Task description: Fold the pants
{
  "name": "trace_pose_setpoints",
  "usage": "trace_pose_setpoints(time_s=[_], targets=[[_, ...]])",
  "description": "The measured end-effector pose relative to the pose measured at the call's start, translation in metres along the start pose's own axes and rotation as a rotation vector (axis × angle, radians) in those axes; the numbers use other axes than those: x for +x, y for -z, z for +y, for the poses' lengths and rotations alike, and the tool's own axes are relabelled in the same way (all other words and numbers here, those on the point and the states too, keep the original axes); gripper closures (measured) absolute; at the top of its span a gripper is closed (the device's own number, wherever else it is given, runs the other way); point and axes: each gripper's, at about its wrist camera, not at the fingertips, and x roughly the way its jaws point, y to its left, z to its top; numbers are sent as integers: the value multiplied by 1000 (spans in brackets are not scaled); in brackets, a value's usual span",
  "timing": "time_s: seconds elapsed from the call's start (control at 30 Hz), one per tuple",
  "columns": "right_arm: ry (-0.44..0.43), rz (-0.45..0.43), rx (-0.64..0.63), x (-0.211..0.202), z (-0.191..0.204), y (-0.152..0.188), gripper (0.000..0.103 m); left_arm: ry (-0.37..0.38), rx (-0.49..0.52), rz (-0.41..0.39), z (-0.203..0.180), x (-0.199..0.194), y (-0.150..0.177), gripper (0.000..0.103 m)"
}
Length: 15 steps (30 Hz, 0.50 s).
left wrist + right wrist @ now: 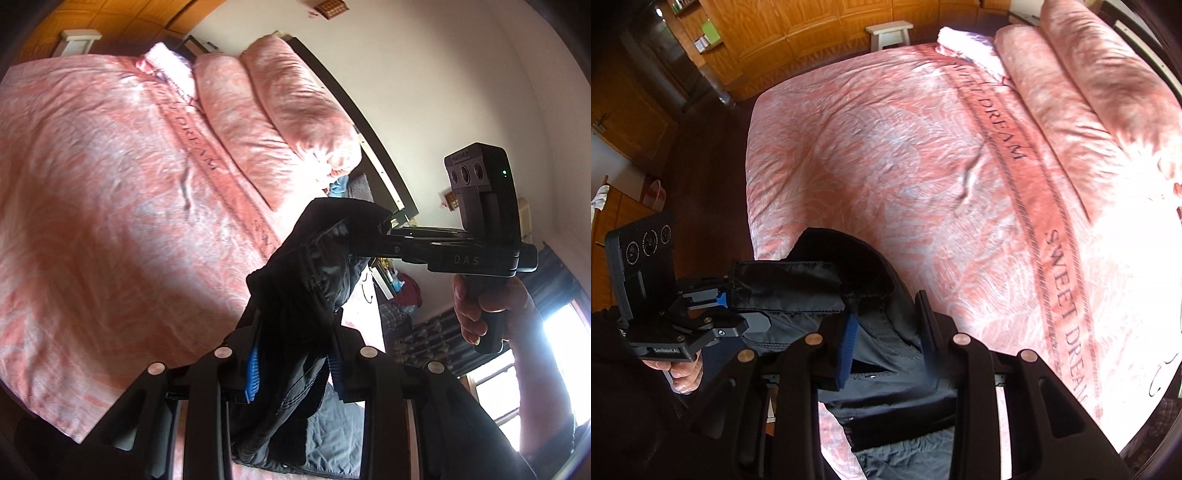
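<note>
Above the pink bed [886, 147], both the left claw [291, 365] and right claw [886, 339] are clamped on the dark pants [827, 280], lifted clear.

You had a bed [886, 147] filling the middle of the frame, its pink cover printed "SWEET DREAM". Two pink pillows [1089, 85] lay at upper right beside a folded white towel [964, 42]. A white stool [888, 33] stood before wooden cabinets [812, 22] at top.
</note>
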Motion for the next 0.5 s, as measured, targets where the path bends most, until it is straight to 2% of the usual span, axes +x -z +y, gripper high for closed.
trace_pose_setpoints(time_s=[0.5], targets=[[54, -75, 77, -57, -19, 68, 73, 39, 131, 37, -71, 6, 23, 74]])
